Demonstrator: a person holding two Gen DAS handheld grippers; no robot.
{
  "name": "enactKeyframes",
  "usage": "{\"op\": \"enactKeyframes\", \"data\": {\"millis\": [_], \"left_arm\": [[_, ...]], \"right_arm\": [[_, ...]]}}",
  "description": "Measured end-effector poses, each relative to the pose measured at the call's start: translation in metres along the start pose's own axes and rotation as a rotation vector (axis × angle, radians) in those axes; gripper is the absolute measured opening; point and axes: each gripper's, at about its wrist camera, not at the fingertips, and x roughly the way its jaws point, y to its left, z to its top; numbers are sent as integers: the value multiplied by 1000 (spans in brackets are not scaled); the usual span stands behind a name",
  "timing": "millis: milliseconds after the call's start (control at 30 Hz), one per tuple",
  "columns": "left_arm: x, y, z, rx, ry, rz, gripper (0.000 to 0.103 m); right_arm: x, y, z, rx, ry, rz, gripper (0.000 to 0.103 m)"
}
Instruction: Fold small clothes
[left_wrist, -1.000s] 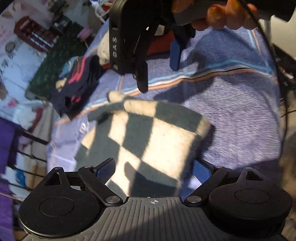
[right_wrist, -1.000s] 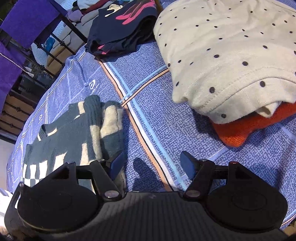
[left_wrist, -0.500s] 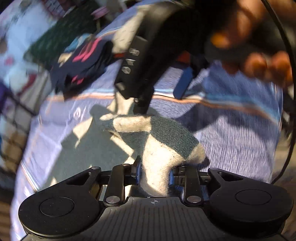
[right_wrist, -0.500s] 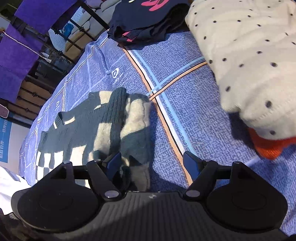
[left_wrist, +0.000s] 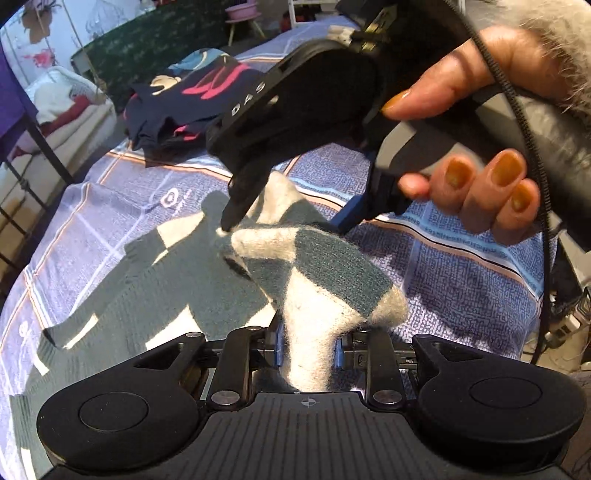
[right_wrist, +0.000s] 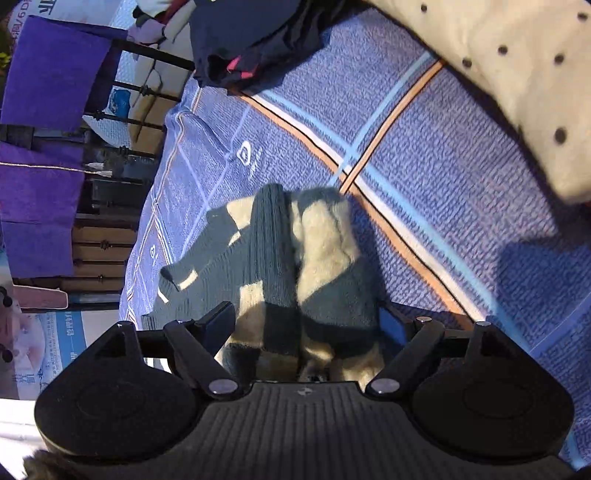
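A small dark-green and cream checked sweater (left_wrist: 317, 280) lies on the blue bedspread (left_wrist: 461, 273). My left gripper (left_wrist: 306, 347) is shut on a bunched cream fold of it and holds that part raised. My right gripper (right_wrist: 306, 317) is open, its jaws either side of the sweater's (right_wrist: 325, 258) folded edge, not clamped. In the left wrist view the right gripper (left_wrist: 284, 221) comes down from above, one fingertip (left_wrist: 227, 225) touching the fabric. The sweater's sleeve (right_wrist: 177, 277) trails to the left.
A folded navy garment with pink print (left_wrist: 192, 96) lies at the far side of the bed. A cream polka-dot garment (right_wrist: 517, 74) lies at the right. A black metal bed rail (right_wrist: 110, 243) and purple cloth (right_wrist: 44, 110) stand beyond the left edge.
My left gripper shut on the sweater's edge and lifted it. My right gripper moved onto the sweater's other edge, which now sits between its open fingers.
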Motion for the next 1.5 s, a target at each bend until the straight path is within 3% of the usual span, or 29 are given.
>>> {"op": "enactKeyframes", "data": {"millis": [167, 233, 300, 400, 467, 567, 667, 767, 933, 1067, 1200, 1300, 1367, 1433, 1500], "left_arm": [[-2, 7, -4, -23, -12, -30, 82], [-2, 10, -5, -25, -15, -38, 81], [-3, 12, -5, -28, -19, -42, 81], [-4, 16, -7, -41, -24, -48, 80], [-6, 19, -9, -61, -28, -54, 80], [-8, 24, -13, -87, -34, -63, 79], [-12, 31, -16, -121, -48, -70, 78], [-29, 45, -23, -202, -87, -55, 77], [-86, 101, -71, -479, -191, 2, 73], [-122, 149, -129, -702, -201, 81, 70], [-137, 182, -179, -857, -187, 175, 70], [-136, 203, -210, -991, -167, 220, 70], [-129, 215, -232, -1104, -145, 232, 71], [-122, 224, -252, -1190, -128, 234, 70], [-121, 229, -273, -1254, -136, 208, 71]], "right_arm": [[16, -4, 8, 182, 14, 121, 90], [25, 5, 13, 170, 32, 116, 91], [35, 21, 17, 95, 58, 34, 91], [44, 45, 12, -50, 69, -99, 76], [47, 53, 6, -119, 61, -188, 51], [43, 52, 0, -146, 39, -219, 30], [35, 47, -3, -105, 17, -196, 24], [27, 66, -8, -122, -9, -153, 22], [32, 142, -21, -196, 19, 38, 22], [79, 211, -46, -289, 128, 136, 22], [143, 266, -82, -374, 210, 141, 22], [186, 288, -106, -407, 251, 75, 23], [208, 293, -116, -415, 275, 40, 37], [220, 293, -127, -420, 318, 43, 45], [221, 292, -135, -420, 344, 48, 62]]}}
